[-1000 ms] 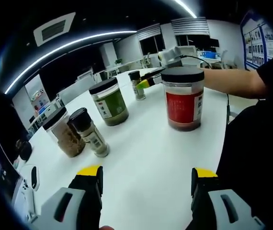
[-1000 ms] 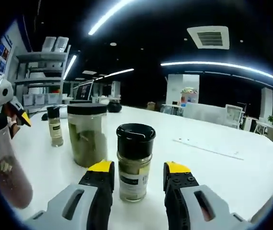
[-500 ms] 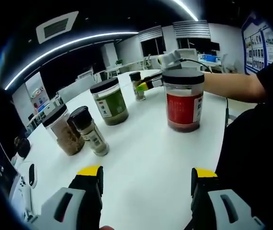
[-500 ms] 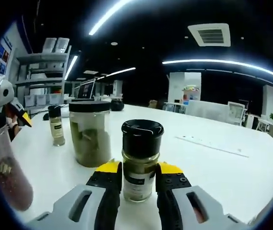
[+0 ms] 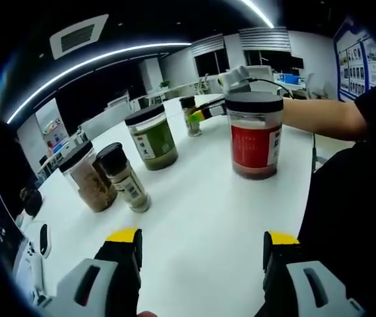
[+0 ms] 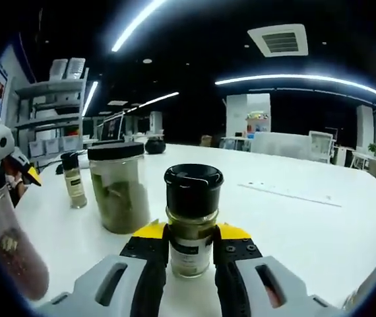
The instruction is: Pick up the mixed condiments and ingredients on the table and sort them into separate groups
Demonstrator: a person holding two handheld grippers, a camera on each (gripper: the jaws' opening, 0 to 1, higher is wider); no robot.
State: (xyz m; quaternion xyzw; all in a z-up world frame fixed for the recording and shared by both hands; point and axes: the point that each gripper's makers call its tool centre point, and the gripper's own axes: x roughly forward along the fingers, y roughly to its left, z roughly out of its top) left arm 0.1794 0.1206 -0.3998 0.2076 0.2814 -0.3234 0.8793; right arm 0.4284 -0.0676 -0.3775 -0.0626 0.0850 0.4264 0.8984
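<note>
right tool [image 6: 191,241] clamping small black-capped glass spice bottle [image 6: 192,221] between its jaws | left tool [image 5: 201,254] hanging open over white tabletop [image 5: 208,211], red-labelled jar [image 5: 254,135] ahead | sorting looking barely begun; jars ahead remaining ungrouped

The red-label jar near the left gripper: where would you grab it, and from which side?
Grip the red-label jar around its straight body, below the dark lid, coming in level from the side facing the left gripper. It stands upright with bare table in front. It looks wide, so the open jaws may only just span it.
</note>
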